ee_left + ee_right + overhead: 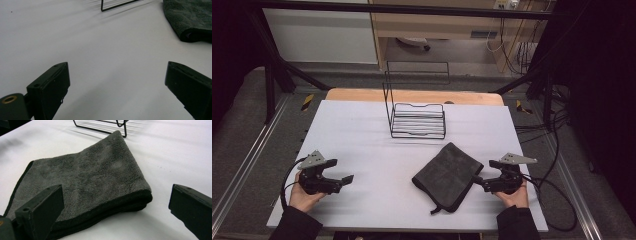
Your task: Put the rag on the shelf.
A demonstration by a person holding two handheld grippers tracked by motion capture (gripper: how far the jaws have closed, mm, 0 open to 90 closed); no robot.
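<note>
Left hand-held gripper (343,181) low over white counter (362,135), jaws wide apart and empty, right hand-held gripper (478,181) likewise spread, its jaws at the folded grey towel's (447,175) near edge, towel flat at centre-right, black wire rack (417,117) beyond

A white table (362,135) stands in the middle, with a light wooden board (412,95) showing at its far edge. Around the table, the floor (242,130) is grey carpet. Beyond the table stand a white cabinet (319,35) and wooden furniture (437,22). Black frame bars (272,65) and cables (557,150) stand beside the table.
</note>
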